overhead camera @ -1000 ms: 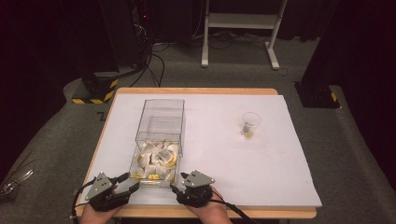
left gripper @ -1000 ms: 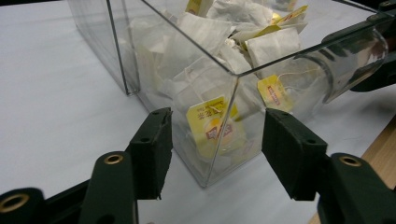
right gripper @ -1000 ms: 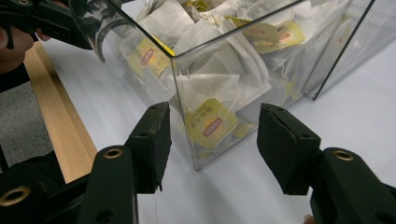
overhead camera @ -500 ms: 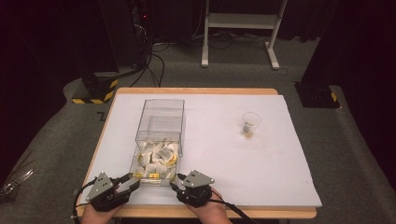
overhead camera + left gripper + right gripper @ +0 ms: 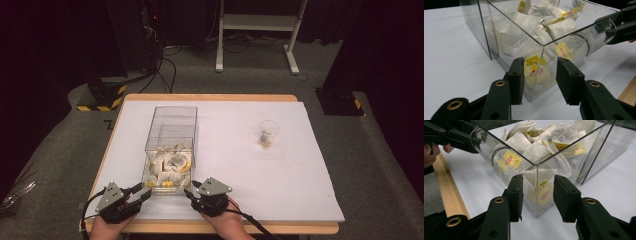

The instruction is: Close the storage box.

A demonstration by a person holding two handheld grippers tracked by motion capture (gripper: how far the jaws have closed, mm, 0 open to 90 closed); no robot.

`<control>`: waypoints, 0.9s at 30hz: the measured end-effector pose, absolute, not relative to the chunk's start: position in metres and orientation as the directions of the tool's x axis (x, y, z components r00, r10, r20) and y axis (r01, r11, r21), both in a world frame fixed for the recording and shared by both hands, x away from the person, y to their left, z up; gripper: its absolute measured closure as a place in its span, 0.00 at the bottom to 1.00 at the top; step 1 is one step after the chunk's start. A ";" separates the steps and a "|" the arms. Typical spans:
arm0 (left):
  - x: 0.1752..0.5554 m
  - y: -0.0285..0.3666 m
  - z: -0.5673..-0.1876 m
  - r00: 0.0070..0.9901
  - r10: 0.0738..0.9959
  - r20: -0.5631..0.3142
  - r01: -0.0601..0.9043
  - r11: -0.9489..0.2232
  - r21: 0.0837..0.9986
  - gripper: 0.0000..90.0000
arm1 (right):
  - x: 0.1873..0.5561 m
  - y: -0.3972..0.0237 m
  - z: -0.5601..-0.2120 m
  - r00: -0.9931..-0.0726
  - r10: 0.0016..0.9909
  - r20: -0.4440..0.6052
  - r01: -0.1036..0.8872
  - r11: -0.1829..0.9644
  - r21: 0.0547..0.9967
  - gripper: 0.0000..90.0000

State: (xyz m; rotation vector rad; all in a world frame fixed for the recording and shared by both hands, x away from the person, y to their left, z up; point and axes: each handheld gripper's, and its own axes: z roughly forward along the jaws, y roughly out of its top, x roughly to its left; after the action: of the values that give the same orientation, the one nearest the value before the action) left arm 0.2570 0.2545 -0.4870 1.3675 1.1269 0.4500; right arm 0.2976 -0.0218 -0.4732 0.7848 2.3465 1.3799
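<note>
So both grippers sit at the near edge of the table, the left gripper (image 5: 141,192) at the near-left corner of the clear plastic box (image 5: 172,131) and the right gripper (image 5: 188,189) at the near-right one, each with its jaws apart and straddling its corner, having just been closing in but, as far as I can tell, not pressing on the walls yet. The box runs lengthwise straight away from the person, so neither hand is really nearer, and its near end is stuffed with tea bags (image 5: 537,32) while the far part looks empty. Further out to the right, well apart from all that, stands a small glass (image 5: 268,133) with something little at the bottom.
</note>
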 end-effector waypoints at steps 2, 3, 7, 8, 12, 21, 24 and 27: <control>0.257 0.254 -0.487 0.440 0.816 -0.375 0.337 0.237 0.911 0.67 | 0.299 -0.022 -0.473 -0.803 0.596 0.009 0.297 0.387 0.873 0.66; 0.258 0.255 -0.487 0.442 0.819 -0.365 0.335 0.226 0.915 0.68 | 0.300 -0.022 -0.473 -0.804 0.595 0.007 0.294 0.387 0.874 0.66; 0.259 0.254 -0.486 0.430 0.826 -0.364 0.333 0.230 0.915 0.69 | 0.303 -0.021 -0.473 -0.805 0.593 -0.002 0.287 0.393 0.874 0.66; 0.259 0.254 -0.486 0.428 0.827 -0.364 0.332 0.231 0.915 0.70 | 0.303 -0.021 -0.473 -0.805 0.593 -0.005 0.285 0.394 0.874 0.66; 0.260 0.253 -0.485 0.423 0.827 -0.369 0.322 0.243 0.915 0.72 | 0.306 -0.021 -0.472 -0.805 0.593 -0.007 0.282 0.392 0.875 0.66; 0.270 0.251 -0.484 0.412 0.845 -0.342 0.313 0.222 0.924 0.72 | 0.317 -0.021 -0.473 -0.788 0.615 -0.004 0.296 0.385 0.874 0.57; 0.277 0.249 -0.486 0.386 0.861 -0.331 0.319 0.212 0.924 0.64 | 0.323 -0.021 -0.474 -0.774 0.634 -0.007 0.310 0.388 0.868 0.49; 0.284 0.249 -0.487 0.346 0.884 -0.315 0.321 0.204 0.925 0.56 | 0.329 -0.019 -0.473 -0.756 0.654 -0.017 0.317 0.389 0.865 0.42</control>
State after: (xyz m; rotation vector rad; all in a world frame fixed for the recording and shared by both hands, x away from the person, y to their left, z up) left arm 0.2844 0.2492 -0.4873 1.3621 1.2102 0.5689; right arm 0.3289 -0.0193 -0.4730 0.8427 2.2971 1.3144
